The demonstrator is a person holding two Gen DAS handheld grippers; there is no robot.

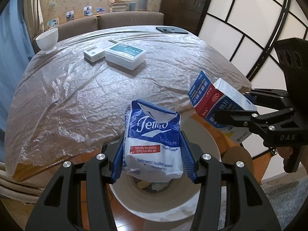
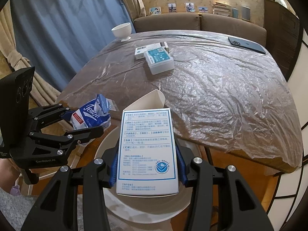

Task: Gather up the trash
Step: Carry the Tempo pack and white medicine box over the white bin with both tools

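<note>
A tissue pack (image 1: 154,144), blue and white and crumpled, is clamped between the blue pads (image 1: 117,163) of the left gripper (image 1: 154,159); the jaws are closed on it only as far as the soft wrapper allows, one pad pressed to each side. The pack is held upright, directly above the open mouth of a white bin (image 1: 165,202), in which some scraps are already seen. A medicine box (image 2: 147,152), white with printed text on the upper face, is gripped by the right gripper (image 2: 147,165), jaws narrowed flat against both long sides, top flap standing open at the far end. This box is also held over the bin rim (image 2: 115,202), just beside the tissue pack, not touching it. From the left wrist view the same box (image 1: 217,104) is seen tilted, red and blue face showing. Wooden floor is visible around the bin. Beyond it, a table (image 1: 77,100) covered in wrinkled clear plastic sheet is seen. On it, mid-table, a white container with a teal label (image 1: 125,56) lies touching a flat barcode box (image 1: 96,52). Further back, a white bowl (image 1: 47,39) stands at the left corner and a dark phone (image 1: 171,30) lies near the far edge. A brown sofa (image 1: 130,19) is behind the table.
</note>
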